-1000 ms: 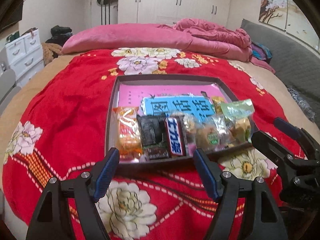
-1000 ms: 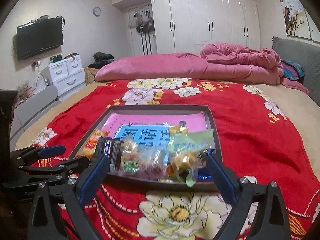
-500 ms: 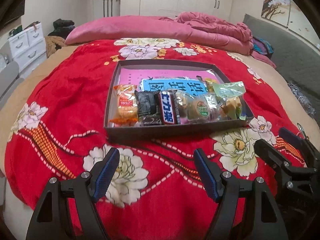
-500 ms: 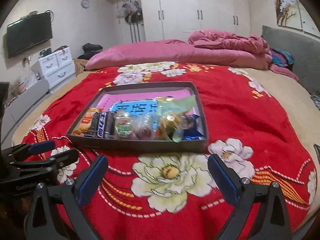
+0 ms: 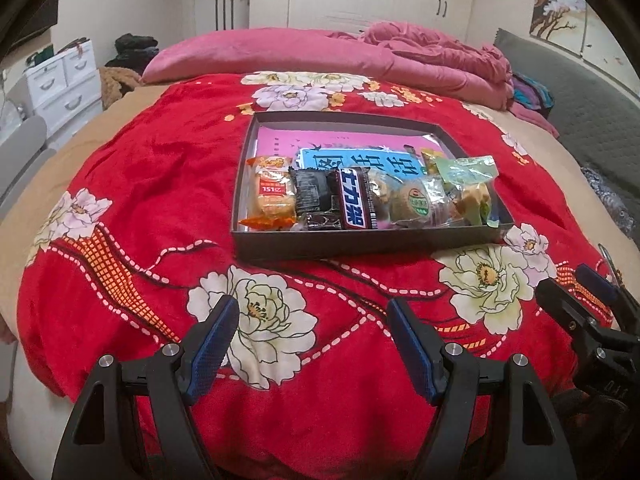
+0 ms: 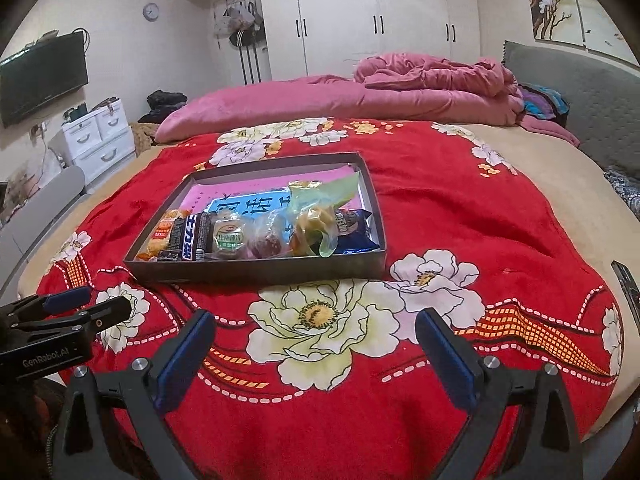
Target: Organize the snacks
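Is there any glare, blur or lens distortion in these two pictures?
Left wrist view: sharp, strong fisheye bending, dark corners, tray clear. Right wrist view: also sharp and curved, with glare on the glossy wardrobe doors.

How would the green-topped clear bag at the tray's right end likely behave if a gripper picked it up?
The green-topped bag looks like thin film, crumpled and sagging, so it would probably flop and crinkle. Its glossy film may slip between pads. Loose yellowish contents could shift. It leans on neighbouring packets in the tray.
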`<action>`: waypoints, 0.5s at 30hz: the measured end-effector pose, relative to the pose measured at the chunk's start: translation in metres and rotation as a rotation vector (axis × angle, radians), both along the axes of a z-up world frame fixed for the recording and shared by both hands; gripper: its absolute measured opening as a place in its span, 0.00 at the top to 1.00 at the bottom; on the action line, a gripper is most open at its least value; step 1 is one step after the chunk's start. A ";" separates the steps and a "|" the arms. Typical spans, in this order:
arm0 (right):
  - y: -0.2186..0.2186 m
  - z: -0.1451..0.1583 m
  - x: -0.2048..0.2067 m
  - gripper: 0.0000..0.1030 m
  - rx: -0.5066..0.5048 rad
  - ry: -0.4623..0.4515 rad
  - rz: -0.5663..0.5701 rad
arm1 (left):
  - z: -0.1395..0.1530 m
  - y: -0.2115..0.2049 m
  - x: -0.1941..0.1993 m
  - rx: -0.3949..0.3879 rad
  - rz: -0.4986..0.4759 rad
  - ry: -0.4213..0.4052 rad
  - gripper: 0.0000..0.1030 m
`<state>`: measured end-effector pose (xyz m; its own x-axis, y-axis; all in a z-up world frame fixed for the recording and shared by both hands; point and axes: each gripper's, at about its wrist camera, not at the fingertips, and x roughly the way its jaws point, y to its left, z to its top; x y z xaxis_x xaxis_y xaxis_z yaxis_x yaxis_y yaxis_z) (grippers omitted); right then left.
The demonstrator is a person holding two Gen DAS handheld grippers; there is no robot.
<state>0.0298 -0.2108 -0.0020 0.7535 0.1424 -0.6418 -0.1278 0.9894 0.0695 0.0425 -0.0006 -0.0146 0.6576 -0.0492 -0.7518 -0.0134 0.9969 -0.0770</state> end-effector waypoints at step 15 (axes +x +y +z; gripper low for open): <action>0.002 0.003 -0.004 0.02 0.004 -0.019 0.014 | -0.001 -0.001 -0.002 0.013 0.010 0.007 0.25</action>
